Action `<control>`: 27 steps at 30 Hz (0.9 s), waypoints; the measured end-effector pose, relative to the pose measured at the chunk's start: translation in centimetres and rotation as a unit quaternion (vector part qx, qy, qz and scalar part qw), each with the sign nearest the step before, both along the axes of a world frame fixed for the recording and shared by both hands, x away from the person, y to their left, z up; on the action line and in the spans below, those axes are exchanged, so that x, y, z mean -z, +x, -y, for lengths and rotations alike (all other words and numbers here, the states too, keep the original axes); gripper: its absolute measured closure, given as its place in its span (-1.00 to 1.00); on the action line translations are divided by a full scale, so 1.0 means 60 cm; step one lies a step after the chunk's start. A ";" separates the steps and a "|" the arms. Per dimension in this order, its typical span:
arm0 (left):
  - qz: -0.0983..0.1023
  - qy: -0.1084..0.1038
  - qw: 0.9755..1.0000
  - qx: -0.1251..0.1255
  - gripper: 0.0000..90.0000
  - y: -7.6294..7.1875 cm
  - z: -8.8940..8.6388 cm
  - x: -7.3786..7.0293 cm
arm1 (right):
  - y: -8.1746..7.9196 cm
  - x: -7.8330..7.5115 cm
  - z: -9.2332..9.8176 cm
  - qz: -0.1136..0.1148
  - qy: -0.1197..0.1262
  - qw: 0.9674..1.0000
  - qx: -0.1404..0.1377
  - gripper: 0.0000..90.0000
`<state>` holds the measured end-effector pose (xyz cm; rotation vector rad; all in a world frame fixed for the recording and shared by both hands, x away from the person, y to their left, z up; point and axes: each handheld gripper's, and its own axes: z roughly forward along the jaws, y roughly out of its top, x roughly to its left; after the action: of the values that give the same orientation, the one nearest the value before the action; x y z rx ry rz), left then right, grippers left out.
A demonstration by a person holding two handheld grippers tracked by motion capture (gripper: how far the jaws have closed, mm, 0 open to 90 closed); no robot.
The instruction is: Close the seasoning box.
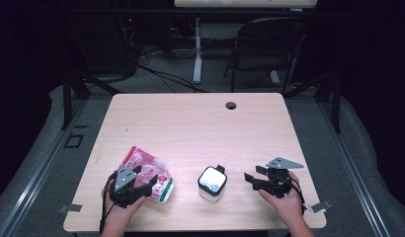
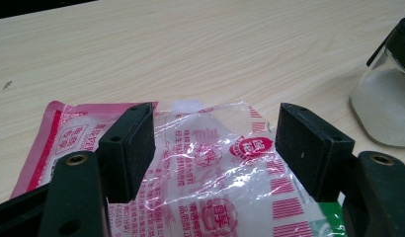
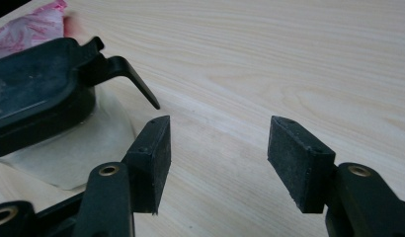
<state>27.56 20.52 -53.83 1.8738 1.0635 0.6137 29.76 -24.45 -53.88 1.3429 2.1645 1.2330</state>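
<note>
while the left gripper (image 2: pixel 215 148) hovers with jaws spread over the pink plastic bag (image 2: pixel 210 168) at the table's (image 1: pixel 190 123) near left, the right gripper (image 3: pixel 218 158) waits spread beside the black-lidded jar (image 1: pixel 212 183).

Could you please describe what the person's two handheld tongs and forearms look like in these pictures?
Both the left tongs and the right tongs are black, each topped by a grey three-cornered plate and trailing a black cable. Their jaws end in flat rectangular black pads with small holes, fixed to arms bearing brass-coloured rivets. The forearms are bare, with no sleeves in view.
</note>
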 end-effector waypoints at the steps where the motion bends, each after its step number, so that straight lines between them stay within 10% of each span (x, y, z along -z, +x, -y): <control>1: -0.001 0.000 1.000 0.000 -0.30 0.000 0.000 0.000 | 0.000 0.002 0.001 -0.002 0.001 1.000 0.002 -0.06; 27: -0.010 0.008 1.000 -0.004 -0.30 0.006 0.001 0.009 | 0.017 0.042 0.000 -0.040 -0.011 0.999 0.011 -0.06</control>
<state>27.93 20.43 -54.36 1.8937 1.0818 0.6095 30.81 -24.47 -56.41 1.4274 2.2047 1.1629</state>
